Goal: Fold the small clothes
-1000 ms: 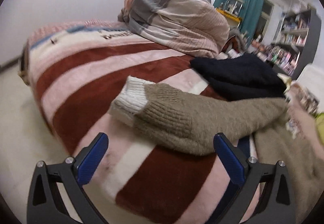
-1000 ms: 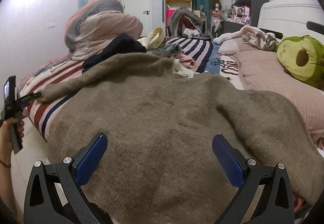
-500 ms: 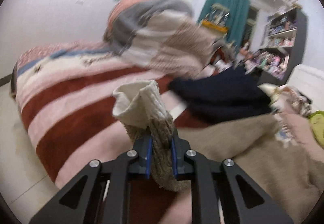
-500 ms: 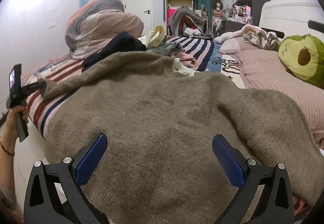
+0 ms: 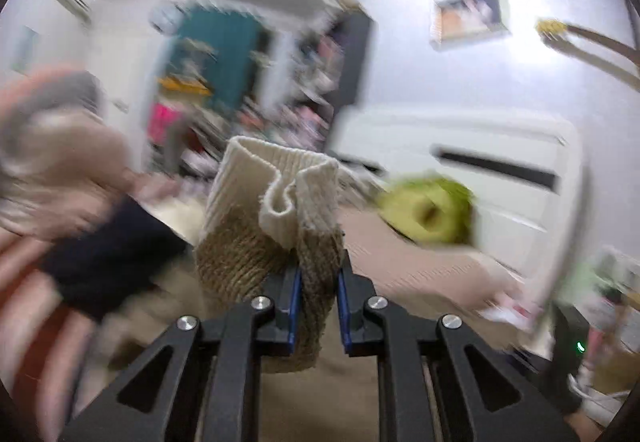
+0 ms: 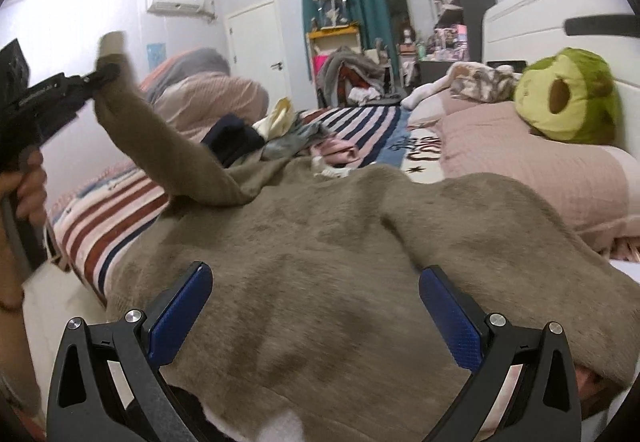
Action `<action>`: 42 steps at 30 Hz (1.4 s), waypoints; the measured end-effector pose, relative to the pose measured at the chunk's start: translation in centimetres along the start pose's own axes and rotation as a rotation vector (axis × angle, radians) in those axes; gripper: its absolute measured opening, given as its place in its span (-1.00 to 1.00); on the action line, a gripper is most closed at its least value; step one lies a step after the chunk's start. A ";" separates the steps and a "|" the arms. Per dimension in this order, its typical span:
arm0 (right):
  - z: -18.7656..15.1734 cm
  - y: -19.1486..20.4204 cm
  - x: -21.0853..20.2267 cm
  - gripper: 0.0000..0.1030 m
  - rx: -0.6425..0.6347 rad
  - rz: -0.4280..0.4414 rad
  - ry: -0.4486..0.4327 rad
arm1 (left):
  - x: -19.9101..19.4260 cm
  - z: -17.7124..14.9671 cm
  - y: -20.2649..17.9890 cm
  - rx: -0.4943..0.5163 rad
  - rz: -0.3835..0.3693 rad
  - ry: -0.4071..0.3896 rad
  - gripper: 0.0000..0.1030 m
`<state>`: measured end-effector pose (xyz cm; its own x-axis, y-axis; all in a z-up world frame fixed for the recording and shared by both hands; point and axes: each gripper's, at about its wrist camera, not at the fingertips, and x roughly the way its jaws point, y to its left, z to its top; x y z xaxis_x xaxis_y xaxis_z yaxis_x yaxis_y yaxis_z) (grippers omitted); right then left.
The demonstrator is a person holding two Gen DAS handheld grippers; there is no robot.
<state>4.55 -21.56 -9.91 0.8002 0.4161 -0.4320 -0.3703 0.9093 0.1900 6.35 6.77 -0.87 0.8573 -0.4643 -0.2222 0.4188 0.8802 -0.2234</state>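
The fuzzy taupe knitted sweater [image 6: 340, 242] lies spread flat on the striped red, pink and white blanket [image 6: 104, 210], its body directly under and ahead of the right gripper [image 6: 316, 306]. The left gripper [image 5: 316, 282] is clamped tight on the sweater's left sleeve [image 6: 160, 138], just below the cream ribbed cuff [image 5: 272, 178], which stands bunched above the blue pads. In the right wrist view that sleeve rises in a taut slant from the sweater's shoulder up to the left gripper [image 6: 100, 76], left of the body and clear of the blanket.

The right gripper's jaws stand wide apart with nothing between them; the blue pads hover just over the sweater's lower body without pinching it.

The sleeve's long axis runs from the raised cuff down toward the sweater's middle, so the fold likely means carrying the cuff rightward across the body. The left hand [image 6: 28, 182] alone has hold of it; the right gripper is nearer the hem and could pin the body.
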 end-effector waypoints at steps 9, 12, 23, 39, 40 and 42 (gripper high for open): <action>-1.8 -5.2 -2.0 0.99 0.095 -0.048 -0.001 | 8.0 -9.7 -5.6 -0.010 -0.197 0.378 0.07; -2.0 -6.1 -1.6 0.99 0.146 -0.027 0.023 | 5.6 -9.6 -6.1 0.037 -0.211 0.359 0.35; -0.7 -4.4 4.1 0.99 0.200 0.183 0.158 | -1.0 -8.1 2.7 0.065 0.264 0.231 0.51; -0.3 -4.0 2.6 -0.83 0.139 0.074 0.159 | -1.5 -10.4 6.7 -0.050 0.282 0.251 0.51; -1.2 -3.9 3.2 -0.78 0.135 0.094 0.223 | -1.5 -10.3 6.4 -0.048 0.282 0.252 0.51; -2.7 -3.5 4.1 -0.72 0.103 0.088 0.303 | -1.5 -10.1 5.6 -0.031 0.285 0.252 0.52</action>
<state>7.86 -23.04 -14.77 0.5847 0.4860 -0.6495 -0.3699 0.8723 0.3198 4.41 11.38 -11.41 0.8359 -0.2144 -0.5053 0.1615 0.9759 -0.1469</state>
